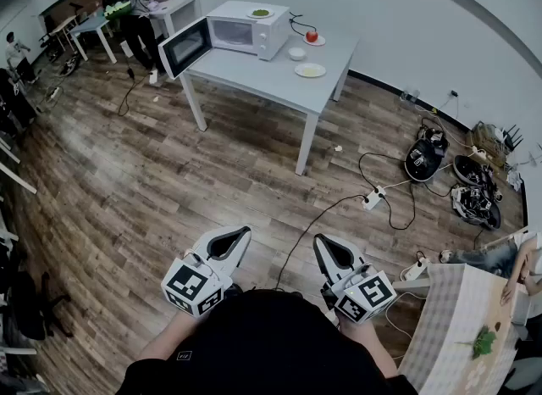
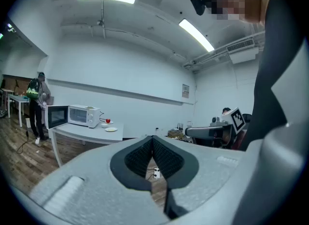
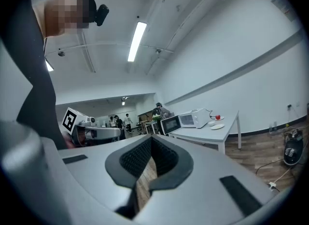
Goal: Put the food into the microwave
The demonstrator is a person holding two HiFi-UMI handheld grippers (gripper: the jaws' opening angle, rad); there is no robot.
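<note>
A wooden floor [image 1: 169, 181] spreads out ahead of the person, and the white table [image 1: 254, 78] stands on it, well away from both claws. On the table's left end sits the white microwave [image 1: 250, 30]. Its door [image 1: 185, 46] is swung open past the table's left edge. Far short of the table, low in the head view, the left claw [image 1: 240, 237] and the right claw [image 1: 323, 246] hang side by side, both pointing toward the table. Each claw's own view shows its two jaws closed tip to tip, with nothing between them.

All the food is at the table. A plate of green food [image 1: 260, 13] rests on top of the microwave. A plate of pale yellow food [image 1: 310, 69] lies on the table to the right of the microwave. A small white bowl [image 1: 296, 53] stands just beyond that plate. A red fruit [image 1: 312, 36] sits on a saucer [image 1: 318, 41] near the table's far edge.
</note>
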